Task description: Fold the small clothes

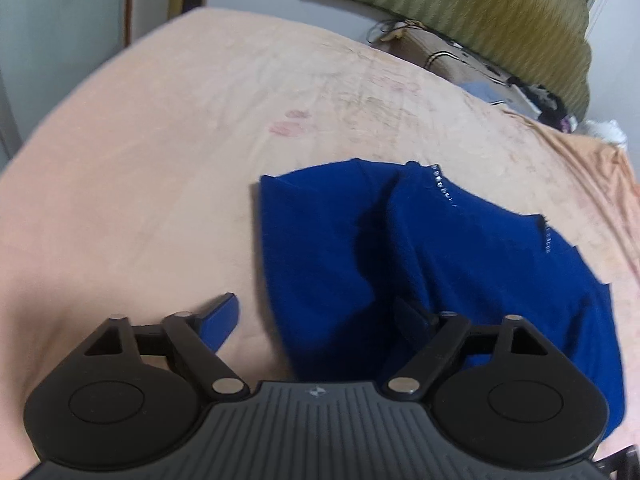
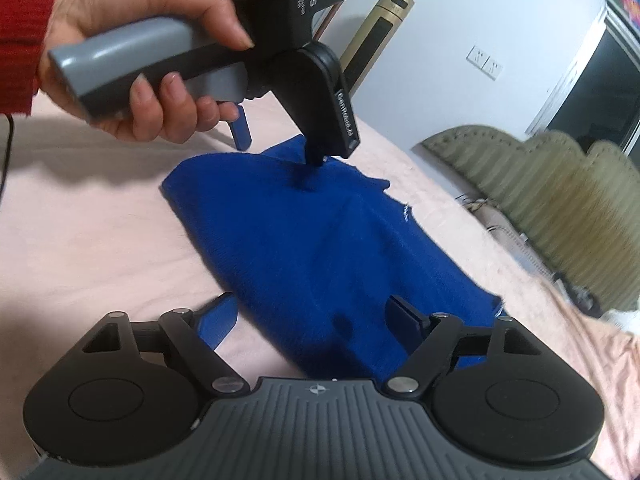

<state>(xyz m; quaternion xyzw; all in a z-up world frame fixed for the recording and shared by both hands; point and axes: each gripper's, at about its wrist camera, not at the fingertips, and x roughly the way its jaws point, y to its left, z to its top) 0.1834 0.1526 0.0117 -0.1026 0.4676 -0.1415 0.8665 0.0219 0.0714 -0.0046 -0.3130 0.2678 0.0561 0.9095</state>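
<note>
Both the left gripper [image 1: 316,316] and the right gripper [image 2: 316,316] gape wide, holding nothing, straddling edges of the blue knitted garment [image 2: 304,248] on the pink bedsheet [image 1: 160,140].

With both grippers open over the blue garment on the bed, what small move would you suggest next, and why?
Probably close the left gripper on the near edge of the blue garment. Its fingers stand wide apart, one over the peach bedsheet, one over the cloth, gripping nothing. The right gripper straddles the opposite edge the same way, so it could pinch next, ready for a fold.
</note>
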